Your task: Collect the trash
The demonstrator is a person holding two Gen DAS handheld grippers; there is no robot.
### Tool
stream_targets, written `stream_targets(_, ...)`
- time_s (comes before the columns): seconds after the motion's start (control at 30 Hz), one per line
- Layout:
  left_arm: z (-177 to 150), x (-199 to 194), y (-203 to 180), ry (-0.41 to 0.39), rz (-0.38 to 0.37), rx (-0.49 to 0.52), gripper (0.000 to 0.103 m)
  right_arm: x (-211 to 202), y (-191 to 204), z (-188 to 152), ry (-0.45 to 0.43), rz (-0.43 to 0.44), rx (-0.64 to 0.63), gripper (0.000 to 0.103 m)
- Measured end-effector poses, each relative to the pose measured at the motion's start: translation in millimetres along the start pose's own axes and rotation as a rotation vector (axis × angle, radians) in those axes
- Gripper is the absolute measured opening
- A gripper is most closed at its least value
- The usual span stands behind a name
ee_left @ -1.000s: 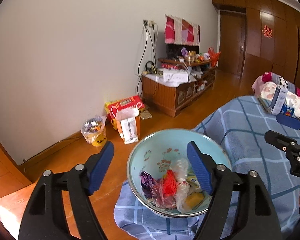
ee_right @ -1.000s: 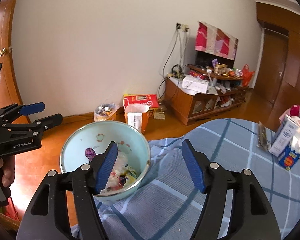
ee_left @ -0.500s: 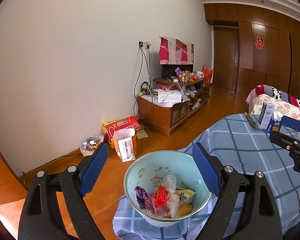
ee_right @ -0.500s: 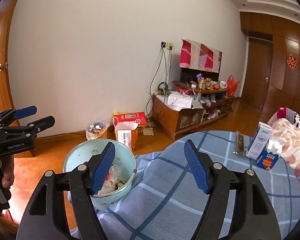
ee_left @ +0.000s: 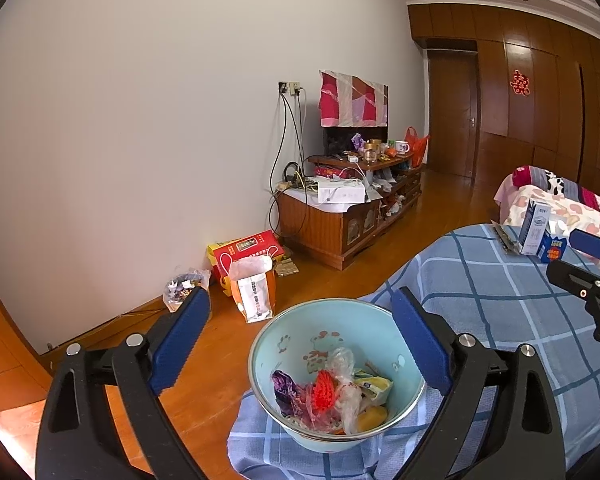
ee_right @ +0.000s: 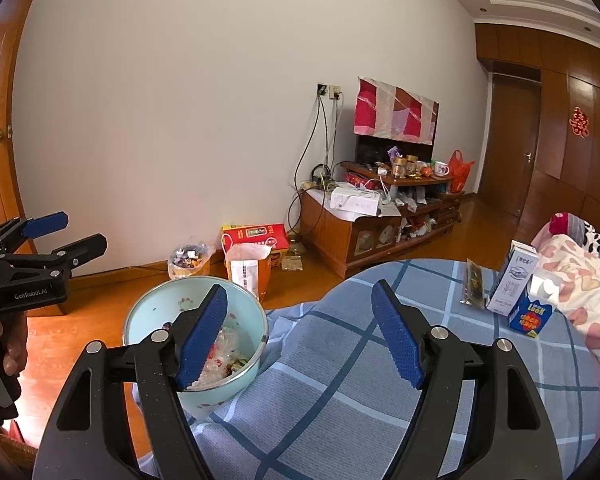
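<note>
Sitting on the blue checked cloth (ee_left: 500, 304), the pale blue enamel bowl (ee_left: 300, 340) holds crumpled plastic wrappers (ee_left: 332, 392). Left gripper (ee_left: 300, 340), at six o'clock, has just spread wider, empty; right gripper (ee_right: 300, 332) likewise gapes empty.

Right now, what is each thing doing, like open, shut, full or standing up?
Left claw: open, holding nothing.
Right claw: open, holding nothing.
Bowl: upright on the blue cloth, trash in the bottom.
White carton: standing upright.
Blue carton: standing upright.
Door: shut.
</note>
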State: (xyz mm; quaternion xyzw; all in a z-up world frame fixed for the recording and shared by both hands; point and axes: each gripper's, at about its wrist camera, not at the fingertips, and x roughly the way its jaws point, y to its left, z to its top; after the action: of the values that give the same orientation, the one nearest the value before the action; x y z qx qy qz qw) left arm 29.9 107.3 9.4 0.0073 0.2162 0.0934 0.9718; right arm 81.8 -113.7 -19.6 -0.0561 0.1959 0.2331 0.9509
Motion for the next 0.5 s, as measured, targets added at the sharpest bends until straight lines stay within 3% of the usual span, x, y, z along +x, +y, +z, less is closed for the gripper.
stream_targets(0.5, -2.3, 0.4, -3.0, 0.002, 0.004, 0.01, 0.091, -1.5, 0.4, -0.4, 0.002, 0.004, 0.005, 0.076)
